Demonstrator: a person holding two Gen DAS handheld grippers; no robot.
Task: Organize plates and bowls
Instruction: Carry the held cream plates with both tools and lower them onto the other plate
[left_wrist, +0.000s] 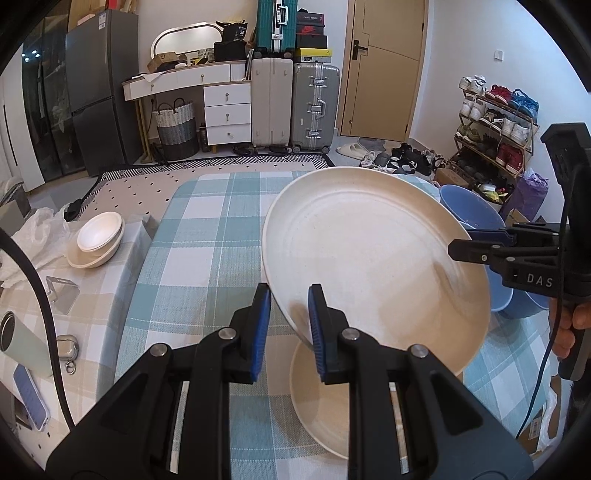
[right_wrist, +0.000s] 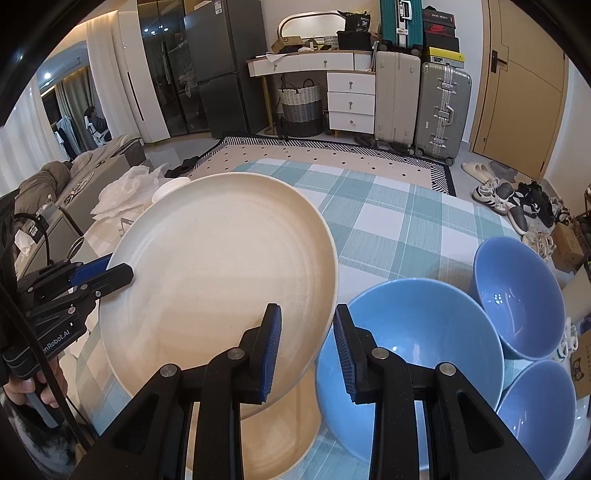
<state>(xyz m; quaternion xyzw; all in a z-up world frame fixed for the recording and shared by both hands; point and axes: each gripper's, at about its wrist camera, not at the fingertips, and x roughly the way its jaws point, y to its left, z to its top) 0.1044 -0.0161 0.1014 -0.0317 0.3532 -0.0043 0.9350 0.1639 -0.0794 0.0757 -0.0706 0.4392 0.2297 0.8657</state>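
A large cream plate (left_wrist: 373, 258) hangs tilted above the checked tablecloth, held at two sides of its rim. My left gripper (left_wrist: 289, 290) is shut on its near-left rim, and it shows in the right wrist view as the left gripper (right_wrist: 118, 266). My right gripper (right_wrist: 306, 310) is shut on the plate (right_wrist: 221, 266) at its other edge, and appears as the right gripper (left_wrist: 463, 242) in the left wrist view. A second cream plate (left_wrist: 321, 398) lies flat on the cloth under the lifted one. Three blue bowls (right_wrist: 410, 354) stand to the right. A white bowl stack (left_wrist: 96, 240) sits far left.
A tumbler (left_wrist: 22, 343), a phone (left_wrist: 31, 398), keys (left_wrist: 68, 352) and a metal stand (left_wrist: 62, 295) lie on the beige cloth at left, beside a crumpled plastic bag (left_wrist: 40, 229). The teal checked tablecloth (left_wrist: 207, 236) stretches ahead. Suitcases, drawers and a shoe rack stand beyond the table.
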